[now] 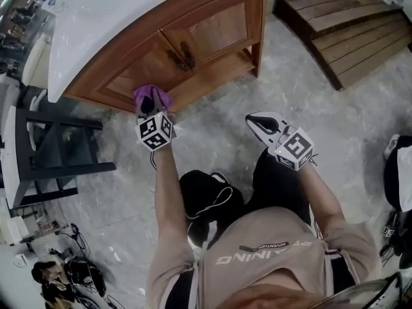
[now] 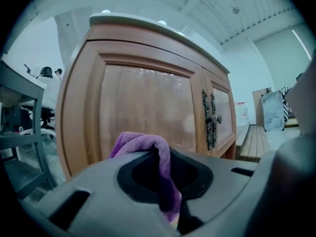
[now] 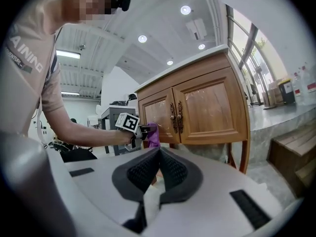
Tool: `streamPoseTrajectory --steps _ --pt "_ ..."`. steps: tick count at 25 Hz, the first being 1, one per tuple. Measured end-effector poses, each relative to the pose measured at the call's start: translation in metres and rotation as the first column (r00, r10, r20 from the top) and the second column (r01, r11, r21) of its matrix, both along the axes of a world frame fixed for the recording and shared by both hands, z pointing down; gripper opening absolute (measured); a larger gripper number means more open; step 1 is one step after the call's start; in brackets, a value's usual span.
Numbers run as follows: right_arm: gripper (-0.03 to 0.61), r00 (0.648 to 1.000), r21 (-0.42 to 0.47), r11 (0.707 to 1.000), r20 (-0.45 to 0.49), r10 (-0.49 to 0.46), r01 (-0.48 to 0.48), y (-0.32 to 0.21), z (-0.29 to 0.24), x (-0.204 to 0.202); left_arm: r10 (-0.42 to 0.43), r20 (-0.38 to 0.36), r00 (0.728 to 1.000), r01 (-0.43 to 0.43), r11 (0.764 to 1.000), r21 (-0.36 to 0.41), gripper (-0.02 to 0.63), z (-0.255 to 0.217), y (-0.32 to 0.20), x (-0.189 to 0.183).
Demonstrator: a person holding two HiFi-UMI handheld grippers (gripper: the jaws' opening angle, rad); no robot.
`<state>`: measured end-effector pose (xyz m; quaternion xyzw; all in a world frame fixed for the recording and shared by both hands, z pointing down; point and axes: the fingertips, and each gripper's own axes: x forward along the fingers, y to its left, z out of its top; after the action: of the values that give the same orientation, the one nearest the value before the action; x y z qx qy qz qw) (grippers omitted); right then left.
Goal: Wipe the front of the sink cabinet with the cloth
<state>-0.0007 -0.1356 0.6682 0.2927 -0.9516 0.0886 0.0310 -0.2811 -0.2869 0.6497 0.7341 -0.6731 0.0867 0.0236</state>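
Observation:
The wooden sink cabinet (image 1: 187, 44) with a white top stands ahead of me, its two doors closed, dark handles (image 1: 182, 56) in the middle. My left gripper (image 1: 153, 105) is shut on a purple cloth (image 1: 151, 96), held right at the lower left door, near the bottom rail. In the left gripper view the cloth (image 2: 143, 144) bunches over the jaws of the left gripper (image 2: 165, 157), with the door panel (image 2: 143, 107) close in front. My right gripper (image 1: 255, 120) hangs over the floor to the right, shut and empty. The right gripper view shows this gripper (image 3: 158, 151), the cabinet (image 3: 207, 105) and the cloth (image 3: 152, 135).
A black shelf unit (image 1: 58, 153) stands close to the cabinet's left end. Wooden steps (image 1: 347, 31) lie at the back right. A black and white bag (image 1: 400, 172) sits at the right edge, and cables (image 1: 71, 269) lie on the floor at lower left.

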Motion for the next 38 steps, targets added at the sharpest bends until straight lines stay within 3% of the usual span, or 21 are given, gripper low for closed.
streamPoseTrajectory --steps 4,9,24,38 --pt "0.011 0.999 -0.020 0.999 0.015 0.034 -0.033 0.001 0.004 0.011 0.080 0.014 0.997 -0.080 0.997 -0.004 0.037 0.002 -0.013 0.041" --pt "0.011 0.996 -0.017 0.997 0.035 0.076 -0.076 -0.001 0.004 0.019 0.218 0.055 0.974 -0.218 0.976 -0.007 0.037 -0.001 -0.029 0.106" --pt "0.011 0.989 0.018 0.988 0.006 0.151 -0.151 -0.003 -0.008 0.052 0.295 0.001 0.956 -0.295 0.955 0.022 0.037 0.003 -0.045 0.175" --pt "0.011 0.959 0.071 0.958 -0.032 0.281 -0.278 -0.016 -0.030 0.098 0.461 0.004 0.888 -0.460 0.886 0.064 0.037 0.000 -0.092 0.294"
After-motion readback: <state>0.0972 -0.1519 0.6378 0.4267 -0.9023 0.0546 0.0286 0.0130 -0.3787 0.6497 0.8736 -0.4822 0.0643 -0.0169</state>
